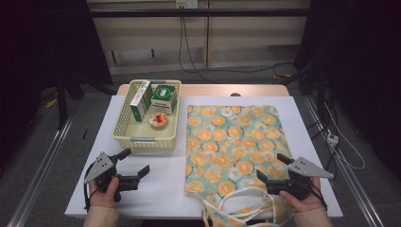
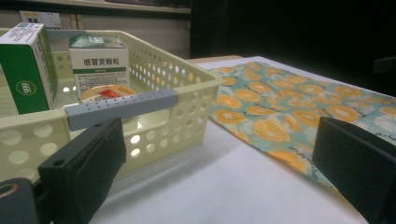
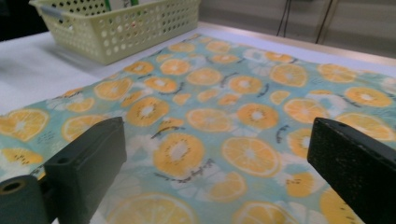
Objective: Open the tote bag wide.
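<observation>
Flat cloth tote bag (image 1: 234, 142), printed with orange slices, lies on the white table (image 1: 156, 184), beside a perforated pale-yellow plastic basket (image 1: 124, 124) holding two medicine boxes. Right gripper (image 1: 274, 169) hovers over the bag's near edge, jaws spread, empty; left gripper (image 1: 135, 163) likewise gapes near the basket.

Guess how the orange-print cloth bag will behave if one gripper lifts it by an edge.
Probably floppy: the bag lies flat on the table like thin fabric, so it would likely drape and fold rather than hold its shape. Its handles curl loosely over the near table edge, so they may dangle or snag. It looks light; a push would likely bunch it rather than slide it.
</observation>
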`<state>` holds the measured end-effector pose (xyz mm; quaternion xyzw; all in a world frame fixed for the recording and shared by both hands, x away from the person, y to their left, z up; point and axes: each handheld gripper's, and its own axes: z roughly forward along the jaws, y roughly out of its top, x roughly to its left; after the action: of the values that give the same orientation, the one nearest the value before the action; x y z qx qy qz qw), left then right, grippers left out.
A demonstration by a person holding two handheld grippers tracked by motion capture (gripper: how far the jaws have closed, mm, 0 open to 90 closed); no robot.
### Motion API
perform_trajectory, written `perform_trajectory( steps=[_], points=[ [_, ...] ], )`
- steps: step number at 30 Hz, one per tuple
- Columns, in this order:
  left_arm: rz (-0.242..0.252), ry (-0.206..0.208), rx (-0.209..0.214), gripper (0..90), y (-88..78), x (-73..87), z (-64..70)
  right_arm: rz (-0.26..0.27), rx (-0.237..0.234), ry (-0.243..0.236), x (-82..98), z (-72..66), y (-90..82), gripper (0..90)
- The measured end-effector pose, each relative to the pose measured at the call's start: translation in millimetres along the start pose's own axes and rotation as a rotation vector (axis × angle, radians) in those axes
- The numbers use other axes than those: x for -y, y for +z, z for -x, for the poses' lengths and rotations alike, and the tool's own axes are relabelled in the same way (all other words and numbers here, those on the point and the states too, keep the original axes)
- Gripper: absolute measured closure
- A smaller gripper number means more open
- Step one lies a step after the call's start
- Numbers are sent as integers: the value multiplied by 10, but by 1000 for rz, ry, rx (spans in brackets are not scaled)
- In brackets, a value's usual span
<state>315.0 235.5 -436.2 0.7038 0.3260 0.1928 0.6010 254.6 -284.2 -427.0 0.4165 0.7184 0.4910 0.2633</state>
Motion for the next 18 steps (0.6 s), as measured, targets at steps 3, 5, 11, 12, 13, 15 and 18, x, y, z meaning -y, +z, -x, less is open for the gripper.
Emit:
perform_trajectory(
  steps=[3,5,11,12,13,15,18],
  points=[
    [-5,0,1,25,6,7,5,-59,-45,-34,-21,-71,62,95],
    [-7,-3,2,25,6,13,8,-96,-71,-43,-28,-112,102,136],
    [-1,0,1,25,19,8,15,-172,-118,-75,-24,-231,236,194],
    [-1,-2,1,25,20,10,17,-181,-112,-80,-23,-243,256,193],
    [-1,-3,1,25,22,12,18,-186,-109,-79,-23,-246,274,192],
    [-2,-1,1,25,23,13,20,-184,-100,-64,-32,-222,309,199],
    [-4,6,3,26,15,10,17,-192,-76,-28,-71,-144,378,199]
  ],
)
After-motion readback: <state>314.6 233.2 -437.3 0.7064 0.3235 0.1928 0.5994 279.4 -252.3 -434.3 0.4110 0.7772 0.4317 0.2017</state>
